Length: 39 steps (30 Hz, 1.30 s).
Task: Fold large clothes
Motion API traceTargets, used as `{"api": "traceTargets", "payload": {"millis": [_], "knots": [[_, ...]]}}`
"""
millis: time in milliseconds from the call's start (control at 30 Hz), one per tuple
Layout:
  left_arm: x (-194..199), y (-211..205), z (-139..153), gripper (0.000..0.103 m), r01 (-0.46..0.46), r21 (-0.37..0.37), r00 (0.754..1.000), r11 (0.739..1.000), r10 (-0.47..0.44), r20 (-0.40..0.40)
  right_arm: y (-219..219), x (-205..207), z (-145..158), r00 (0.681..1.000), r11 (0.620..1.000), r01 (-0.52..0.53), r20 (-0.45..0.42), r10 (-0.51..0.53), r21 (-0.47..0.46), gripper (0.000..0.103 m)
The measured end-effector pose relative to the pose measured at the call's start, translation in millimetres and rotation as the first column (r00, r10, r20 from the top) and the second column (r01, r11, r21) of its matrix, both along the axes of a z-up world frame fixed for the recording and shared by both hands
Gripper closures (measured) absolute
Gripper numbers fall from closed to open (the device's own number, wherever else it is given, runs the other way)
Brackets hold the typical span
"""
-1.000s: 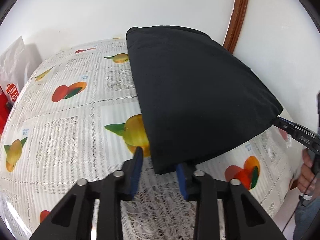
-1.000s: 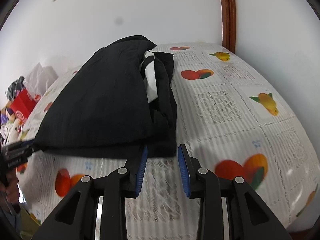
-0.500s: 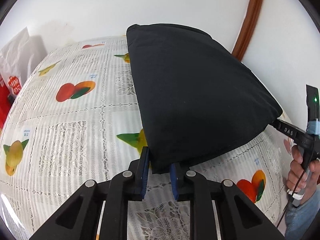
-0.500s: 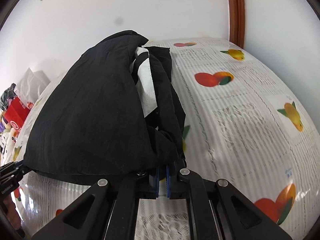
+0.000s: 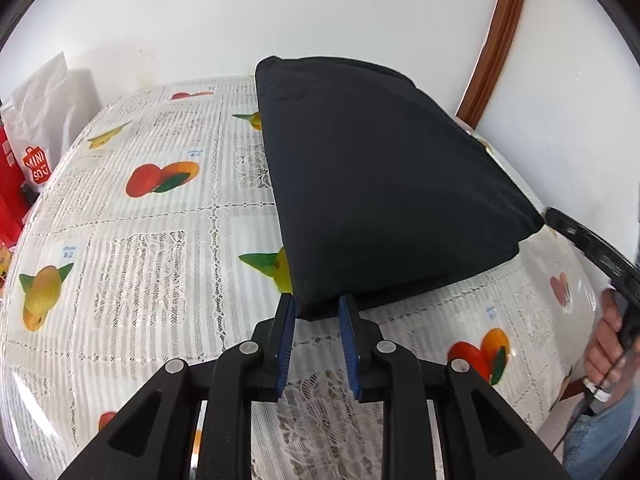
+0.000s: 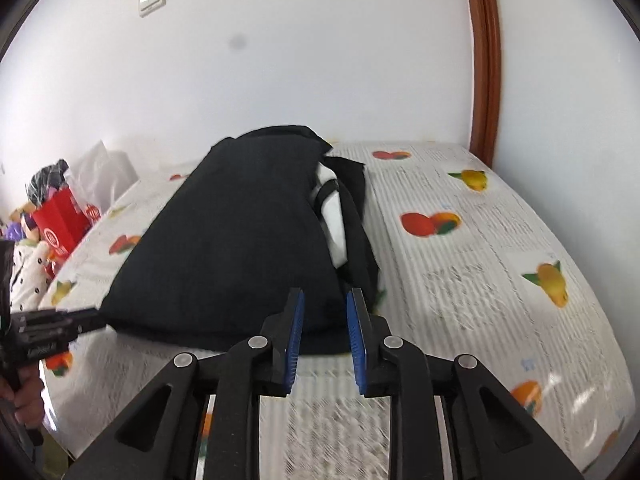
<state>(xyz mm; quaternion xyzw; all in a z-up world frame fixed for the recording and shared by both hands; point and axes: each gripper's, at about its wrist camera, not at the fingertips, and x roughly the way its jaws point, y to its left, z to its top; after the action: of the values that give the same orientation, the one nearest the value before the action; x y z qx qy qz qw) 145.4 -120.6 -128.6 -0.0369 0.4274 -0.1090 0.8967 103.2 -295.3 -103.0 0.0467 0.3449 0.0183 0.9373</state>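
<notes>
A black garment point(image 5: 384, 200) lies folded on the table with the fruit-print cloth point(image 5: 140, 248). My left gripper point(image 5: 316, 312) is open, its blue pads on either side of the garment's near corner. In the right wrist view the same garment point(image 6: 240, 240) shows a white striped inner part point(image 6: 334, 220) along its right edge. My right gripper point(image 6: 324, 312) is open at the garment's near edge, holding nothing. The other gripper shows at the garment's far corner in each view, on the right in the left wrist view point(image 5: 592, 248) and on the left in the right wrist view point(image 6: 48, 328).
A white shopping bag point(image 5: 40, 136) and red bags point(image 6: 64, 216) stand past the table's left end. White walls and a brown door frame point(image 6: 484, 56) are behind the table. The person's hand point(image 5: 612, 344) is at the right edge.
Both grippers were shut on the garment's near corners half a second ago and have now opened. The garment has dropped flatter onto the table. The right gripper has pulled back a little.
</notes>
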Motion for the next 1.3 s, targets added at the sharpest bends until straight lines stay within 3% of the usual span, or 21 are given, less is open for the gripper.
{"api": "traceTargets", "payload": {"millis": [133,233,467,533,600,900,1100,1300], "knots": [[-9.5,-0.1,14.2,0.08,-0.005,0.02,0.999,1.0,0.005,0.033,0.8,21.3,-13.0,0.996,0.999,0.048,-0.071,-0.048,0.004,0.081],[-17.5,3.2,25.0,0.072,-0.019,0.008,0.998,1.0,0.019,0.053,-0.9,30.4,-23.7,0.985,0.996,0.078,-0.149,-0.082,-0.033,0.081],[-34.5,2.9,48.7,0.068,-0.039,0.008,0.994,0.999,0.038,0.106,1.9,-6.2,4.6,0.981,0.99,0.13,-0.138,-0.136,-0.054,0.08],[-44.3,1.9,56.3,0.053,-0.045,0.013,0.991,0.999,0.043,0.13,7.6,-22.9,18.1,0.983,0.99,0.129,-0.124,-0.136,-0.063,0.074],[-55.7,0.2,64.1,0.047,-0.05,0.019,0.985,0.999,0.046,0.164,15.2,-40.3,32.6,0.984,0.988,0.132,-0.109,-0.14,-0.083,0.055],[-110.1,-0.2,92.4,0.037,-0.095,0.037,0.969,0.995,0.084,0.233,46.5,-107.0,78.6,0.989,0.985,0.136,-0.043,-0.141,-0.104,0.023],[-140.5,2.9,106.6,0.03,-0.149,0.059,0.952,0.987,0.128,0.277,59.1,-142.9,91.7,0.982,0.974,0.188,0.005,-0.189,-0.13,0.008],[-150.9,1.9,113.4,0.025,-0.155,0.079,0.947,0.985,0.125,0.295,68.1,-160.4,101.0,0.978,0.961,0.211,0.028,-0.209,-0.177,0.003]]}}
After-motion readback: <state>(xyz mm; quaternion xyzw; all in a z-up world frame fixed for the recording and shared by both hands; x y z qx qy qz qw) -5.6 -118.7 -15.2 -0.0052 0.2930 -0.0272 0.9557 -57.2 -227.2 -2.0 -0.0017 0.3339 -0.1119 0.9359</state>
